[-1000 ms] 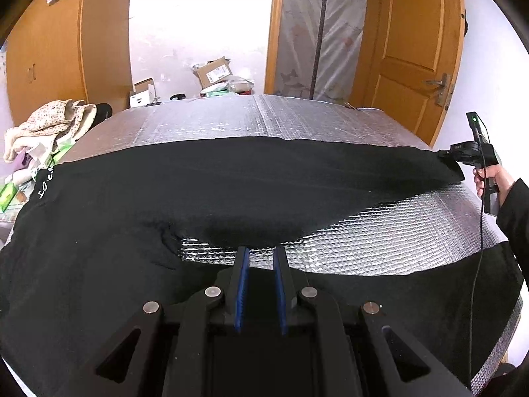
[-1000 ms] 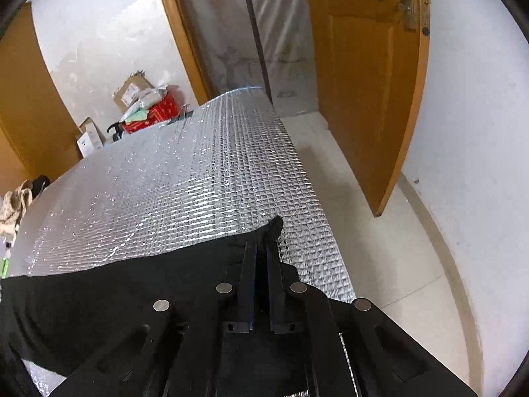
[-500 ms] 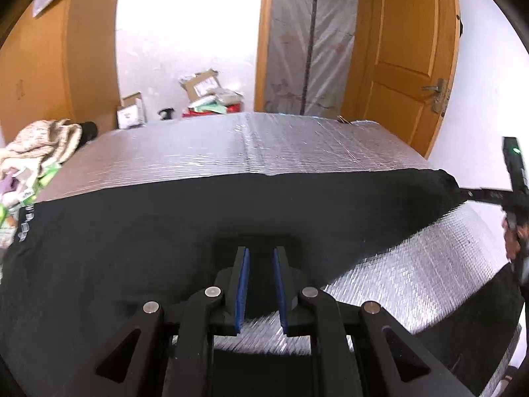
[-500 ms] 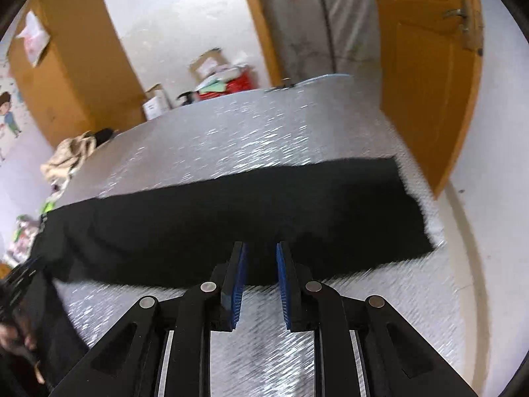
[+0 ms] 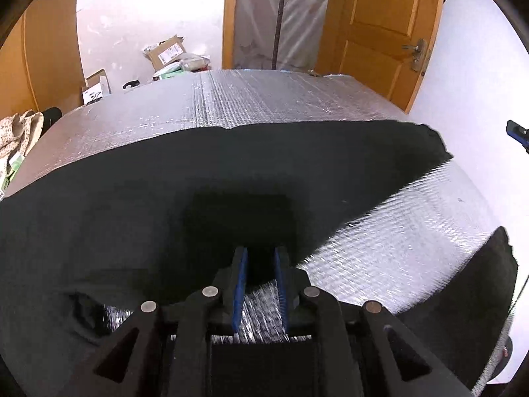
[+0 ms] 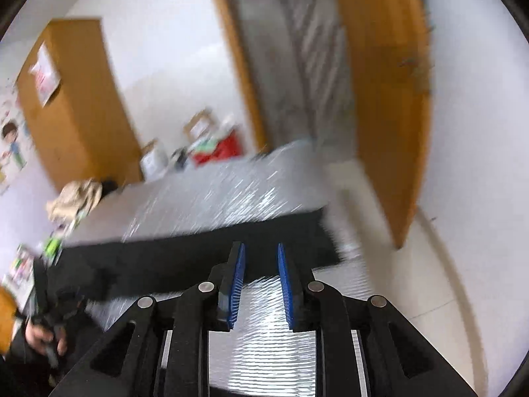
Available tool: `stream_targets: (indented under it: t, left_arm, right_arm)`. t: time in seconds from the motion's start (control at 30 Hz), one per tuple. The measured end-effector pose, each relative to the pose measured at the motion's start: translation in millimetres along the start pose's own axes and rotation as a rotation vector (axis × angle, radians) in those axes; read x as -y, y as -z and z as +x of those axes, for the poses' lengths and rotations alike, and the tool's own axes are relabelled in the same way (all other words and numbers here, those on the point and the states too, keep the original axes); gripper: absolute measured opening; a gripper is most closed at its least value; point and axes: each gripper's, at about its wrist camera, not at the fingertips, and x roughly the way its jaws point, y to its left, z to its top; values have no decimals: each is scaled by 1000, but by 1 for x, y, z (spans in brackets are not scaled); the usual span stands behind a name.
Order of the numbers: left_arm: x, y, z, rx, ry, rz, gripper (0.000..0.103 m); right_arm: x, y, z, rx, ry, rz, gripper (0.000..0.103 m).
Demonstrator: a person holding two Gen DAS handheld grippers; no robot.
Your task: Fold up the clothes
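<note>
Cloth: we saw the black garment (image 5: 231, 178) lying flat across the silver table (image 5: 264, 106) | Left gripper (image 5: 259, 258): jaws just opened a bit, nothing held (over the cloth) | Right gripper (image 6: 259, 258): jaws just opened too, empty, picture blurry.

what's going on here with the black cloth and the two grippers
A person is folding a black garment spread on a silver quilted surface, a gripper in each hand. One long part lies folded across it. Both grippers' jaws have just been opening, with nothing between them: the left gripper hovers at the fold's near edge, the right gripper is off the cloth.
</note>
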Motion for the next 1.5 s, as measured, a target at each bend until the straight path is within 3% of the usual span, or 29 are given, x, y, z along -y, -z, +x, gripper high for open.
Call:
stream_targets:
  t: [0.17,0.3,0.4,0.47,0.53,0.57,0.63,0.8,0.97,1.07,1.23,1.33,1.5]
  left_arm:
    - [6,8,-35,78,-26,17,17]
    - [6,14,-64,144,-68,22,17]
    - [6,22,-89,195,-80,22,17]
    - [7,26,-96,212,-88,33,17]
    - [8,32,-100,215,-92,41,17]
    - [8,34,-100,213,-93,42,17]
    - [9,39,-97,205,-94,40,17]
    - [12,44,-88,195,-106,59,17]
    - [-2,33,-74,191,-107,14,17]
    - [-9,22,-59,178,-90,-8,17]
    - [-21,3,-20,131,-60,-16,17]
    - [-31,-3,15,38,-25,-35,17]
    - [-44,-4,22,22,61,-85,19]
  right_arm:
    - [23,-7,-51,108,82,54,25]
    - [15,10,-96,160,119,14,26]
    - [2,29,-149,282,118,-41,26]
    - [-6,43,-179,378,109,-69,29]
    - [-10,59,-185,420,87,-75,45]
    - [-11,67,-186,434,73,-77,48]
    - [-13,84,-169,387,52,-57,48]
    - [-33,117,-97,155,-3,7,48]
    - [-86,127,-19,-55,-51,-61,48]
    - [-110,116,27,-132,-85,-66,47]
    - [-150,92,99,-220,-118,-123,35]
    - [-173,85,142,-278,-127,-184,28]
    - [-177,87,193,-422,-90,-185,13]
